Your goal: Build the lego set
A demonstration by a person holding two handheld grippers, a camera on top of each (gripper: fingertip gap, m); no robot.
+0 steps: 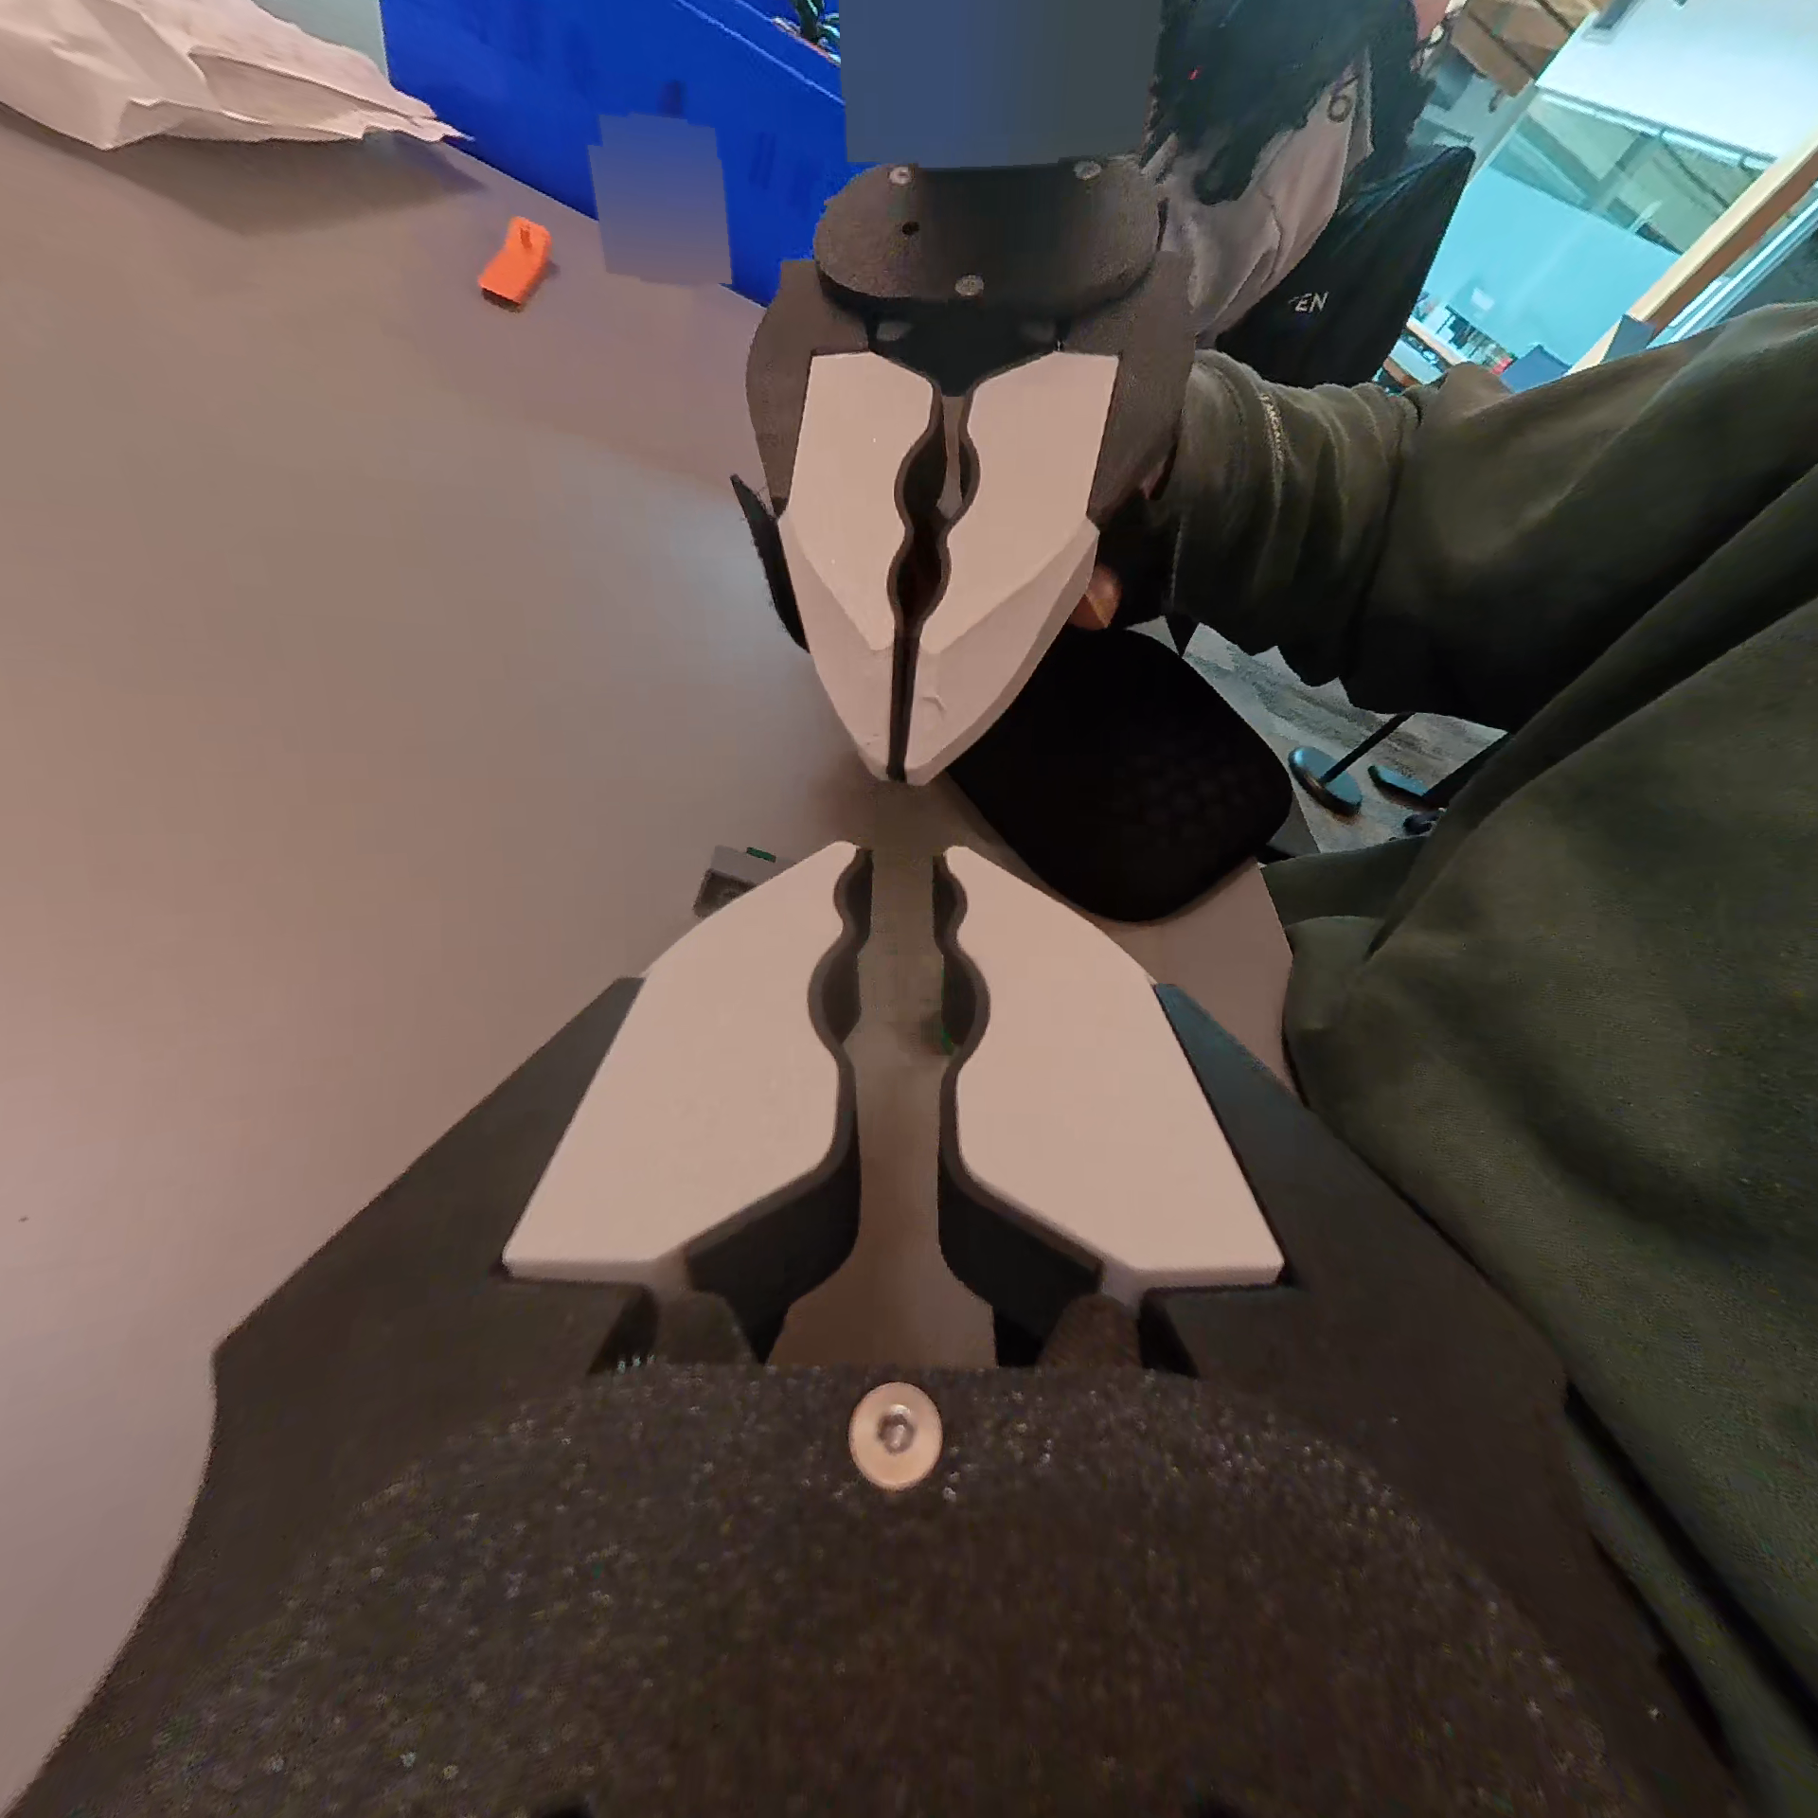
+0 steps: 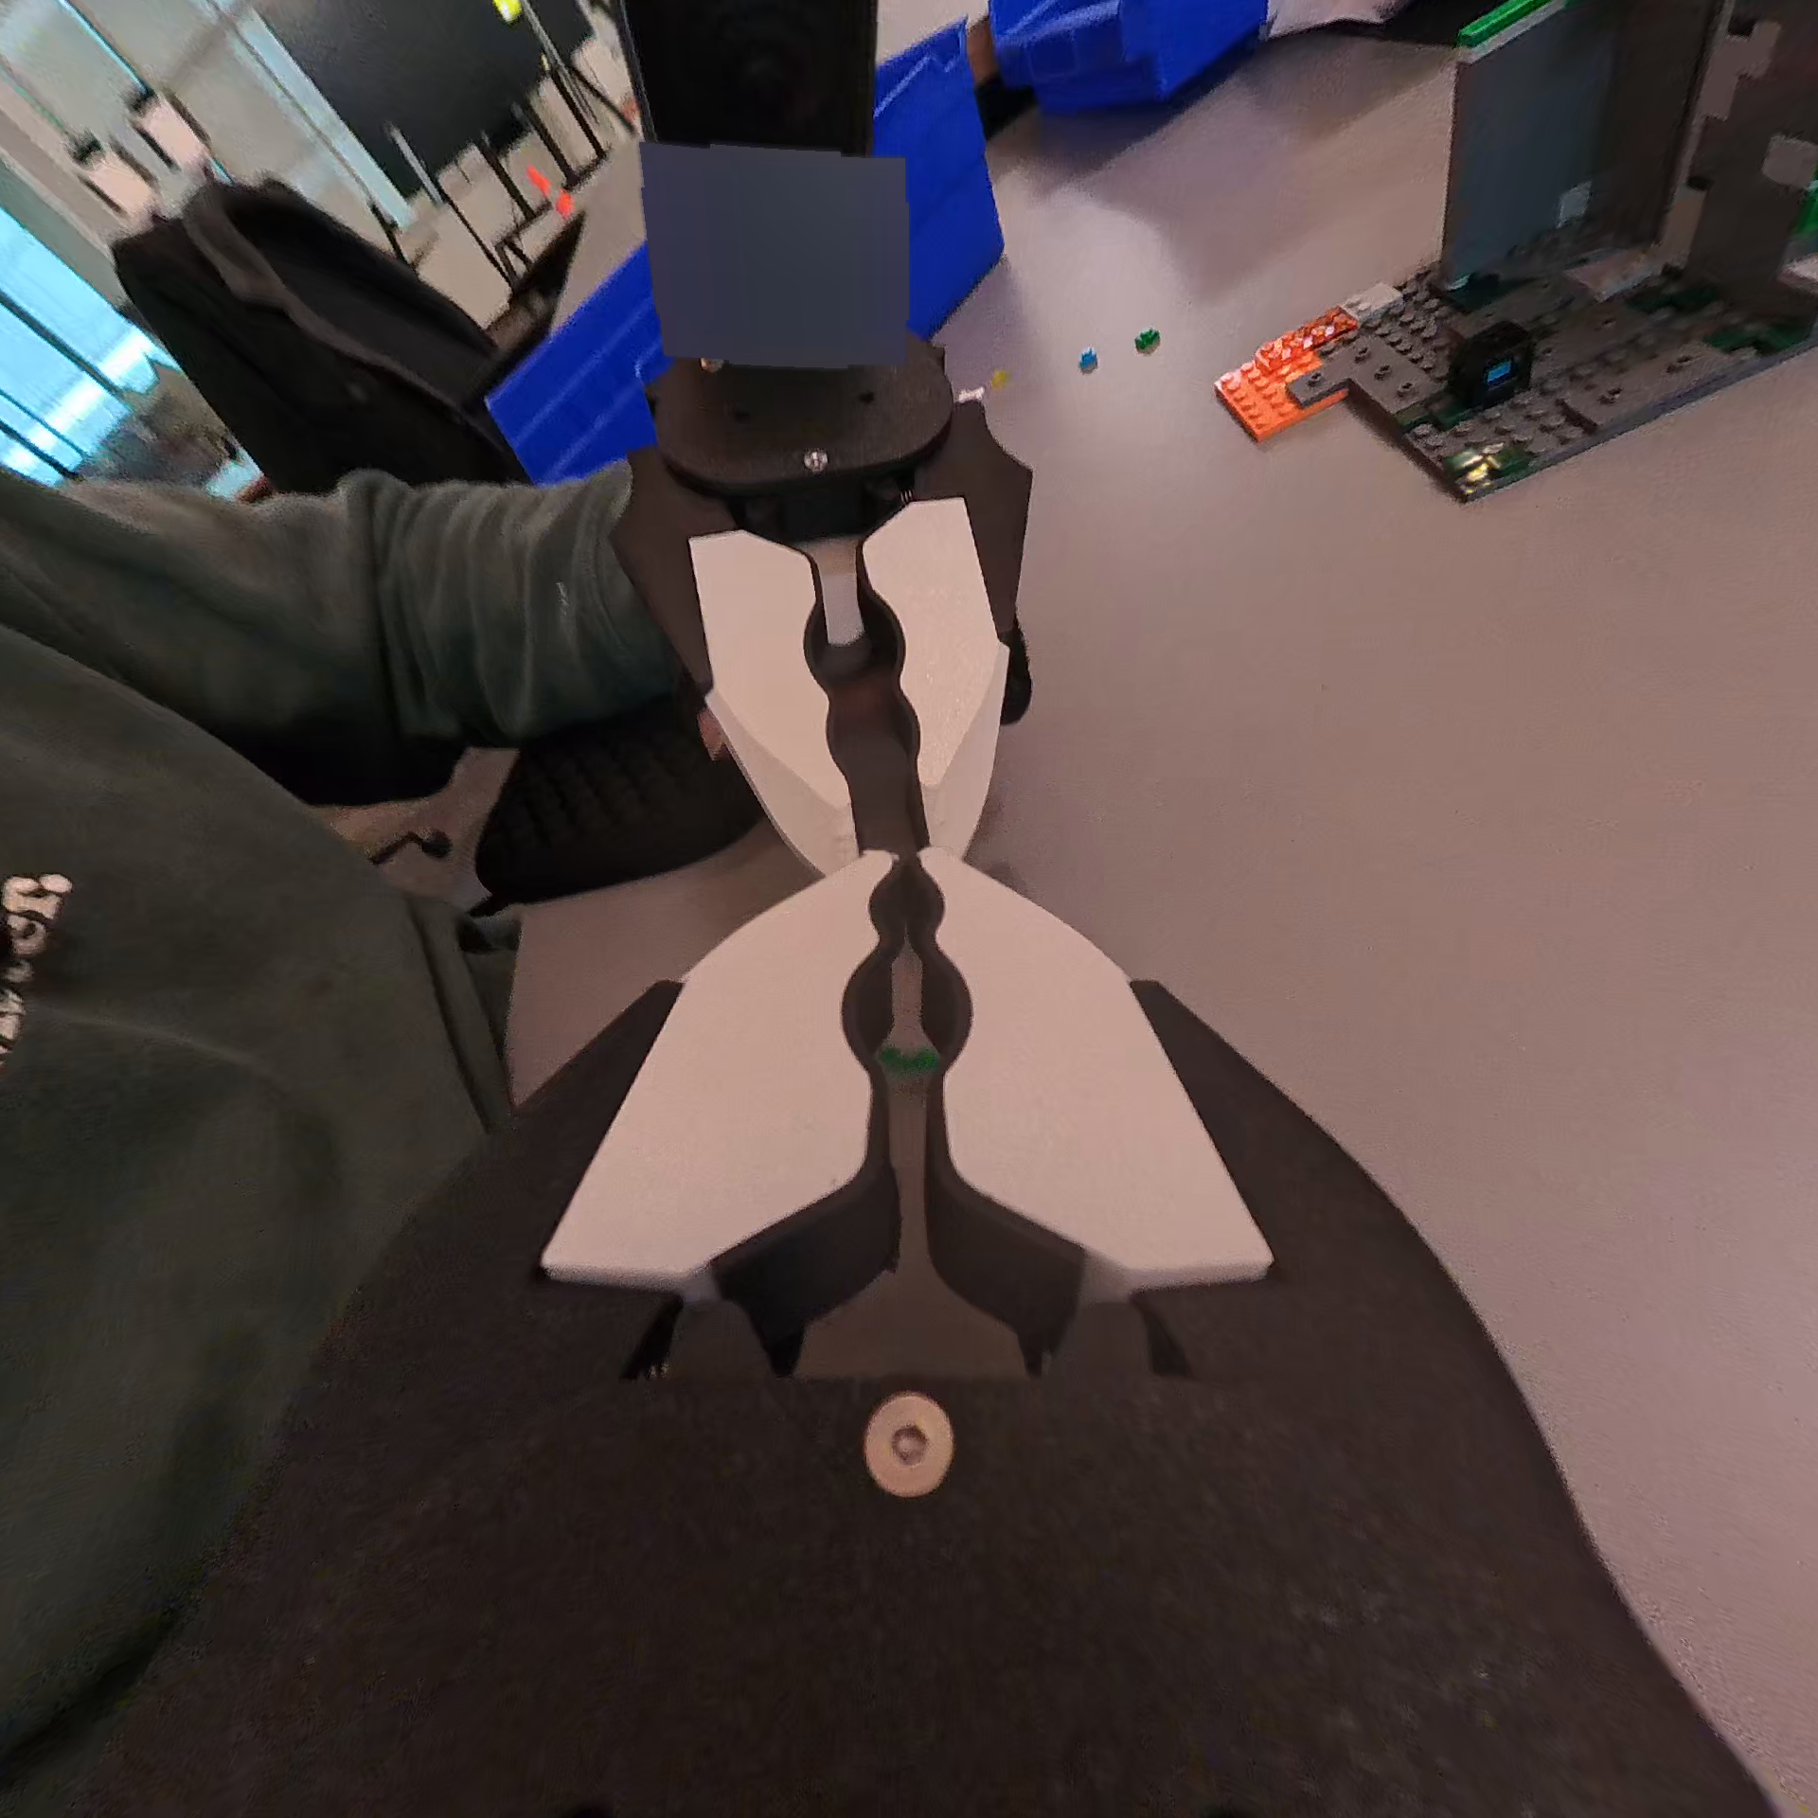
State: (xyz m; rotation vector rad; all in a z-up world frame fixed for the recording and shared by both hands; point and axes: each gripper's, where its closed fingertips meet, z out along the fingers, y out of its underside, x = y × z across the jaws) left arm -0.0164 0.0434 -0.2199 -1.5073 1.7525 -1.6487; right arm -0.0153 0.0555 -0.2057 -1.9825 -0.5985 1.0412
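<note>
grey table (image 2: 1279, 787), blue bins (image 1: 551, 89), lego build (image 2: 1574, 325) near edge.

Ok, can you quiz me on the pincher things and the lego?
1. True or false: the left gripper and the right gripper point tip to tip.
2. What colour are the bins on the table? A red, B blue, C yellow.
3. Fill in: the plate at the corner of the lego build is ____.
Key: 1 true; 2 B; 3 orange.
</note>
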